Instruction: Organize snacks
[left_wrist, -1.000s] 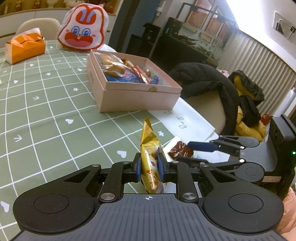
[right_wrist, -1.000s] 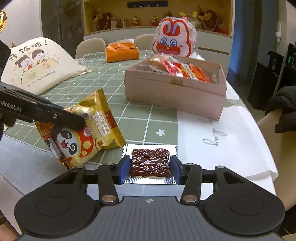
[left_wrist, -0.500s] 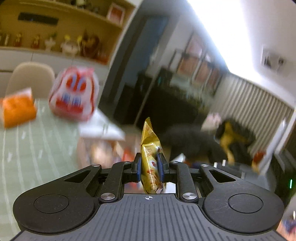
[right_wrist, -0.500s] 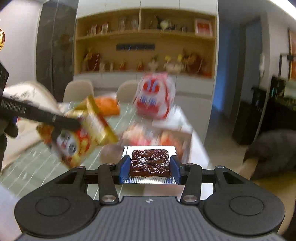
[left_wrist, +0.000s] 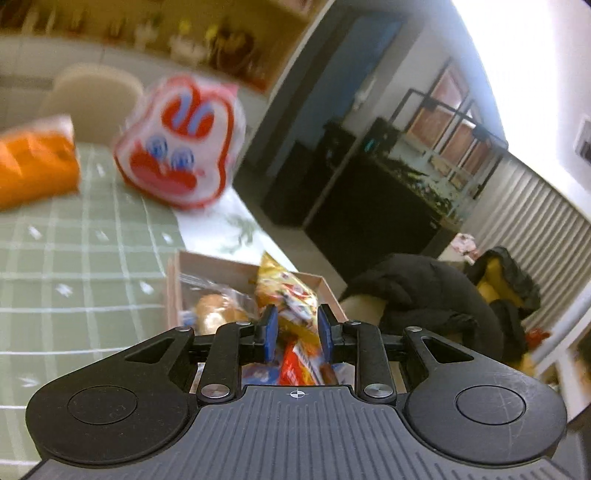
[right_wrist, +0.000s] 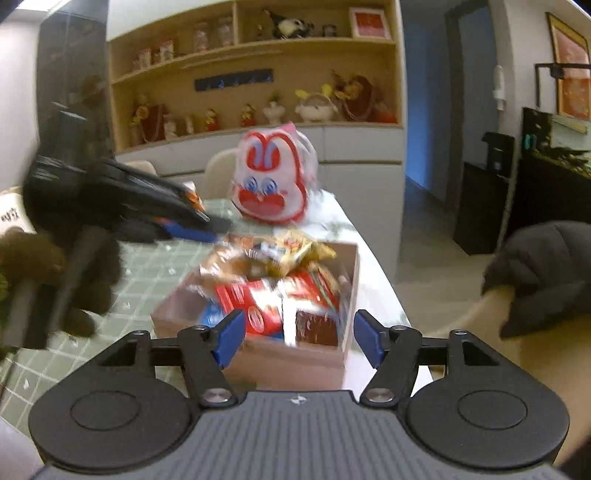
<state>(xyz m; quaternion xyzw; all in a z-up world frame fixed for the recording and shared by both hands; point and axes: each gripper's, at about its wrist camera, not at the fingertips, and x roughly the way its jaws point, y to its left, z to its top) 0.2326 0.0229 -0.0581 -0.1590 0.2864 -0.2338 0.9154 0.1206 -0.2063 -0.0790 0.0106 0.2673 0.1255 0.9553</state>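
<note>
Hovering over the pink cardboard box (right_wrist: 347, 295), both tools are letting go at once. The right tool (right_wrist: 299, 338) has its jaws well apart and opening; nothing sits between the pads, and the brown chocolate bar in its foil wrapper (right_wrist: 317, 326) lies below them in the near right corner of the box, beside red packets (right_wrist: 258, 306). The left tool (left_wrist: 297, 328) has jaws only a little apart and opening, with the yellow snack bag (left_wrist: 286, 291) between the blue pads; blur hides whether a pad touches it, but in the right wrist view the bag (right_wrist: 295, 251) seems to lie on top of the heap, just beyond that tool's tips.

The main risk, as I judge it, is the pile. The box looks heaped to its rim, so the yellow bag may slide off the rounded bread packet (left_wrist: 218, 310) and tip over the wall onto the green checked surface (left_wrist: 74, 277). A corner of the bag could also snag on a pad of the left tool as it lifts away. The two tools are close together above the box, so a hurried withdrawal could knock them together or nudge the box toward the surface's edge.
</note>
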